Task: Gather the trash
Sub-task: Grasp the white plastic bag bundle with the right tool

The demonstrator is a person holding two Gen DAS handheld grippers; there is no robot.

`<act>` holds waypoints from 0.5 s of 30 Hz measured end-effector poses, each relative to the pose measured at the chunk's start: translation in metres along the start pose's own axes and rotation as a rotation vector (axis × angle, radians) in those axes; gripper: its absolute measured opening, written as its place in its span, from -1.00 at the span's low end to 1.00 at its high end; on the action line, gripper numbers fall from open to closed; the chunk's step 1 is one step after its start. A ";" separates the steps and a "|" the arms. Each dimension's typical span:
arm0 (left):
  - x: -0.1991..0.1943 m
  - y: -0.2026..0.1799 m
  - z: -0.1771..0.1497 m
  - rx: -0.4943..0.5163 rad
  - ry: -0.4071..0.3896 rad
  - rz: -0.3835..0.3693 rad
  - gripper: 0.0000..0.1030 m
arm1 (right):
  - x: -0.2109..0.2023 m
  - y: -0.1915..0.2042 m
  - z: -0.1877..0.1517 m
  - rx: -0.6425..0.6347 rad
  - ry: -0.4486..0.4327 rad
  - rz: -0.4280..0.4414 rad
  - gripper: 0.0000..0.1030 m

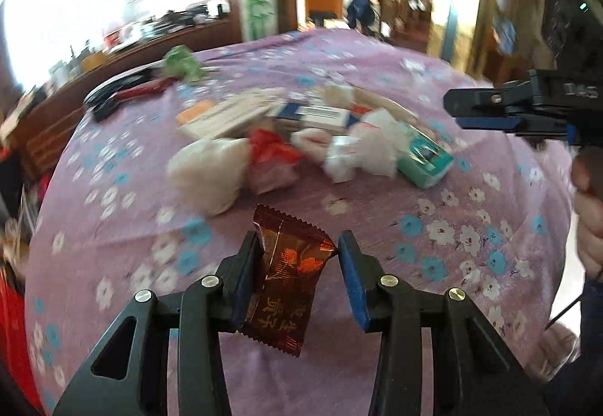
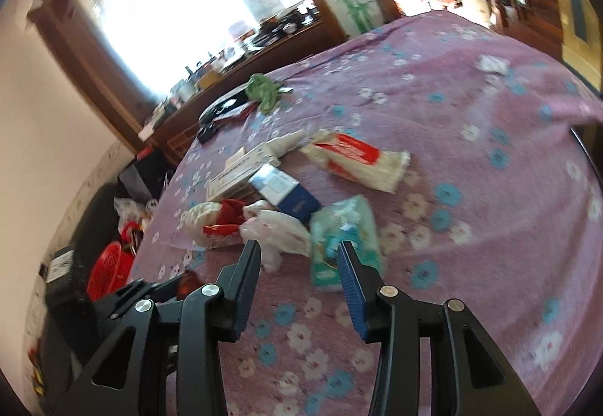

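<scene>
The left gripper (image 1: 299, 246) has a brown candy wrapper (image 1: 286, 280) standing between its jaws: the wrapper's left edge lies against the left pad, while a clear gap shows between its right corner and the blue right pad, so the jaws are not clamped on it, and whether the wrapper is lifted or resting on the cloth is hard to tell through the blur. The right gripper (image 2: 297, 250) has its jaws apart with nothing between them, hanging over the purple flowered tablecloth (image 2: 490, 159) just short of a teal tissue pack (image 2: 345, 239). From the left wrist view the right gripper (image 1: 458, 112) comes in at the right edge, with the person's hand (image 1: 589, 205) on its handle. Beyond the wrapper the rest of the trash lies in a loose pile on the cloth: a crumpled white plastic bag (image 1: 205, 171), a red and white wrapper (image 1: 269, 159), a blue and white box (image 1: 316, 118), a long pale carton (image 1: 230, 116) and the teal pack (image 1: 424, 156). In the right wrist view a red and white noodle packet (image 2: 354, 159) lies apart from the pile, further up the table. At the far edge a green crumpled bag (image 1: 182, 61) sits beside a dark round tray (image 1: 113, 88). A red basket (image 2: 109, 269) stands on the floor to the left of the table.
</scene>
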State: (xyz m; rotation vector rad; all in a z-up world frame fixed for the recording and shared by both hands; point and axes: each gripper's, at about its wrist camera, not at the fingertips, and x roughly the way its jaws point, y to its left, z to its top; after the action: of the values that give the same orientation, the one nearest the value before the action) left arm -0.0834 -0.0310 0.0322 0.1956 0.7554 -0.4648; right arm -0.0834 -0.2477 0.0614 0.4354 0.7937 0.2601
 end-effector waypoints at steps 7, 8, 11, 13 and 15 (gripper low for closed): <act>-0.020 0.042 -0.012 -0.153 -0.079 0.076 -0.20 | 0.058 0.020 0.020 -0.049 0.054 -0.008 -0.11; -0.021 0.045 -0.012 -0.167 -0.086 0.085 -0.21 | 0.067 0.022 0.019 -0.061 0.077 -0.013 -0.11; -0.020 0.051 -0.010 -0.186 -0.092 0.090 -0.20 | 0.078 0.034 0.003 -0.099 0.166 0.045 -0.11; -0.019 0.053 -0.010 -0.192 -0.092 0.099 -0.20 | 0.075 0.047 -0.008 -0.152 0.194 0.078 -0.11; -0.019 0.052 -0.009 -0.192 -0.091 0.093 -0.20 | 0.070 0.056 -0.016 -0.199 0.186 0.041 -0.11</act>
State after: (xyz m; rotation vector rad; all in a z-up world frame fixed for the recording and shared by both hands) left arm -0.0764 0.0243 0.0390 0.0300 0.6942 -0.3090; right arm -0.0516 -0.1668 0.0342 0.2415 0.9310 0.4180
